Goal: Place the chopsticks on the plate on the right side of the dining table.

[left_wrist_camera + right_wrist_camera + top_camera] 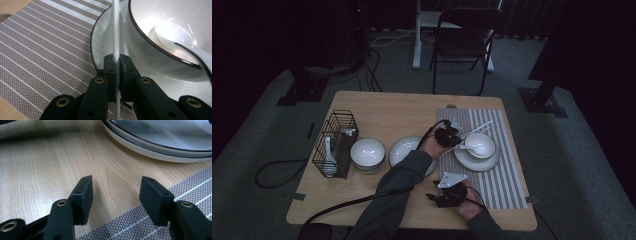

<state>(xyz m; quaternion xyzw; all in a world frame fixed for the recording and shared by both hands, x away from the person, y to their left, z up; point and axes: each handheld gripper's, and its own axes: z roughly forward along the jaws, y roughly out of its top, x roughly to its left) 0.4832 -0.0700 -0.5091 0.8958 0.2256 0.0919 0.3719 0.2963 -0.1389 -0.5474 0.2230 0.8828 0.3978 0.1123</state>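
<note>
Left gripper [116,65]: jaws clamped on a thin white chopstick [116,30], probably one of a pair.
Chopstick: over the plate [105,37], beside the bowl [150,42] holding a spoon [175,37].
Right gripper [115,192]: jaws apart, holding nothing, above the table [37,170] at the placemat [190,192] edge.

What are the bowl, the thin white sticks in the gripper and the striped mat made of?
The bowl looks like glazed white ceramic: glossy, with bright glints and a dark rim line. The chopsticks, clamped in the left gripper, look like smooth white plastic or melamine; the look leaves that open. The placemat seems woven vinyl or fabric: a fine mesh texture with pale stripes.
</note>
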